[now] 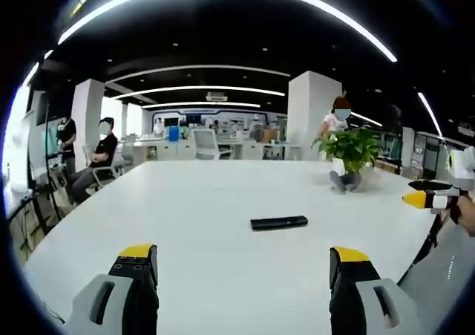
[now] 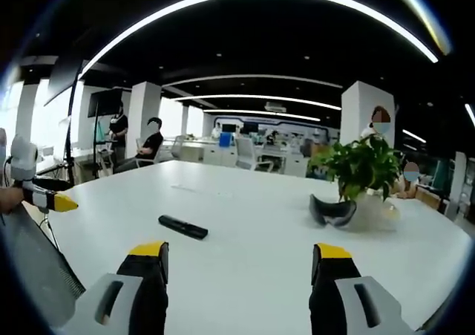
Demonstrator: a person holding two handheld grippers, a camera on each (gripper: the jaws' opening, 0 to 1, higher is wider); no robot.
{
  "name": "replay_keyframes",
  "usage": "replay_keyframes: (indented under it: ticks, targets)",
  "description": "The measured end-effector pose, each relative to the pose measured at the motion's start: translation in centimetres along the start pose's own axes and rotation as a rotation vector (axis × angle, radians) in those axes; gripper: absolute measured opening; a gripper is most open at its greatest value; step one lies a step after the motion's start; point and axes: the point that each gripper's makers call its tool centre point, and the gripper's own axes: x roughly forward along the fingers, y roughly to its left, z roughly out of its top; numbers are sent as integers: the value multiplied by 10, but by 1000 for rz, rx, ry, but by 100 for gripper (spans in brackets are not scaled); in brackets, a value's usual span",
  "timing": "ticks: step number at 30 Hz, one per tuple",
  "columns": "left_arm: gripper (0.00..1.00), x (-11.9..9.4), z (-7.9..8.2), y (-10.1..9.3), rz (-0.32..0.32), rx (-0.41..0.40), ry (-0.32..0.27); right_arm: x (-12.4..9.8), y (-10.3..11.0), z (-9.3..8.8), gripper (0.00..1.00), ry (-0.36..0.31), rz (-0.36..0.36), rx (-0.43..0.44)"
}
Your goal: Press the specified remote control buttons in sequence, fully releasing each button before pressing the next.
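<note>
A slim black remote control (image 1: 279, 222) lies flat on the white table (image 1: 208, 194), ahead of my left gripper (image 1: 245, 264), whose yellow-tipped jaws stand wide apart with nothing between them. The right gripper's yellow tip (image 1: 423, 198) reaches in from the right edge of the left gripper view. In the right gripper view the remote control (image 2: 183, 226) lies left of centre on the table (image 2: 252, 223), and my right gripper (image 2: 241, 264) is open and holds nothing. The left gripper's yellow tip (image 2: 56, 201) shows at the left edge.
A potted green plant (image 1: 351, 155) stands at the table's far right, also seen in the right gripper view as the plant (image 2: 362, 173) with a dark curved object (image 2: 332, 210) beside it. People (image 1: 100, 157) sit and stand by chairs at the left. Desks fill the background.
</note>
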Motion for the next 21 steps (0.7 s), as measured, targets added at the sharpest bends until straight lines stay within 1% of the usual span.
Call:
replay_keyframes:
  ticks: [1, 3, 5, 6, 7, 8, 9, 10, 11, 12, 14, 16, 17, 18, 19, 20, 21]
  targets:
    - [100, 2, -7, -1, -9, -10, 40, 0, 0, 0, 78, 1, -1, 2]
    - [100, 4, -16, -5, -36, -7, 95, 0, -3, -2, 77, 6, -10, 7]
    - [100, 6, -29, -10, -71, -35, 183, -1, -5, -3, 76, 10, -15, 11]
    - [100, 7, -32, -10, -76, -44, 201, -1, -5, -2, 76, 6, -16, 18]
    - [100, 8, -38, -9, -86, -50, 240, -1, -5, -2, 75, 3, -15, 21]
    - [100, 8, -40, -10, -92, -53, 258, -1, -6, -2, 75, 2, -15, 24]
    - [100, 9, -49, -12, -124, -62, 314, -1, -6, -2, 74, 2, -16, 26]
    - [100, 8, -60, -14, -145, -75, 380, 0, -8, -6, 73, 21, -25, 22]
    - [100, 7, -75, -15, -165, -87, 471, -1, -10, -13, 70, 63, -33, 10]
    - [99, 6, -83, -18, -195, -87, 511, 0, -9, -19, 68, 94, -23, 6]
    - [98, 2, -100, -20, -233, -76, 612, 1, -9, -17, 66, 84, -21, 10]
    - [96, 0, -105, -23, -273, -37, 643, 0, -9, -18, 66, 87, -21, 8]
    - [96, 1, -106, -23, -268, -28, 644, 0, -9, -18, 66, 90, -22, 6]
    - [96, 1, -107, -25, -285, -6, 652, 0, -10, -19, 66, 94, -24, 3]
    - [96, 0, -110, -27, -299, 11, 672, 0, -10, -20, 65, 96, -24, 2]
    - [95, -2, -113, -28, -320, 47, 702, 0, -10, -20, 64, 99, -24, 2]
    - [94, -2, -115, -29, -332, 71, 719, 0, -11, -22, 63, 105, -23, 2]
